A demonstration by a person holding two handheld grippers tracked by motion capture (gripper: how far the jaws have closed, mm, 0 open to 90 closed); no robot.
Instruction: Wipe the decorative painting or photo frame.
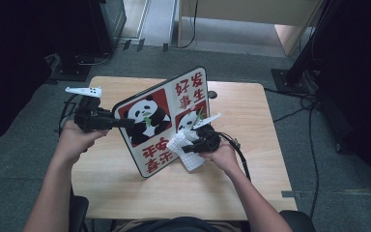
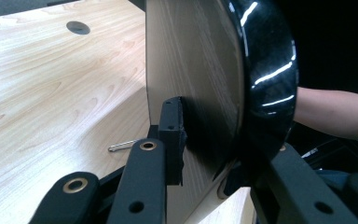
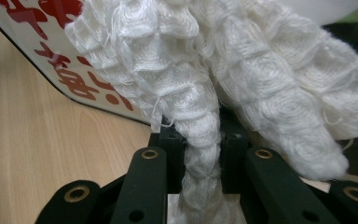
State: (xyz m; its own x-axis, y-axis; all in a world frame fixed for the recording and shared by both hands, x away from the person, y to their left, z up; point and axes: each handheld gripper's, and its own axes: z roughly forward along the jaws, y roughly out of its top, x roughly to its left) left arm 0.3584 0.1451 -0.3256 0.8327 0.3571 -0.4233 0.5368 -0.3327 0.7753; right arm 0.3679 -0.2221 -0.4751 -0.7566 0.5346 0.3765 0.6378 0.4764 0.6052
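- the wooden table (image 1: 251,183) carried the work.
- a panda tray (image 1: 162,121) stood tilted on edge above it; stiff and glossy, probably slippery, best pinched at the rim.
- the left gripper (image 1: 118,123) clamped that rim; its view showed the tray's dark shiny edge (image 2: 270,70).
- the right gripper (image 1: 199,145) squeezed a soft white cloth (image 3: 242,70) against the tray's face.

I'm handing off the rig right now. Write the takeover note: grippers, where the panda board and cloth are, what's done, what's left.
Left gripper: shut on the panda board, clamping its edge and holding it tilted up off the table.
Right gripper: shut on the white cloth, bunched between its jaws against the board's printed face.
Done: board raised, cloth at the face.
Left: likely wipe the face, then set both down.
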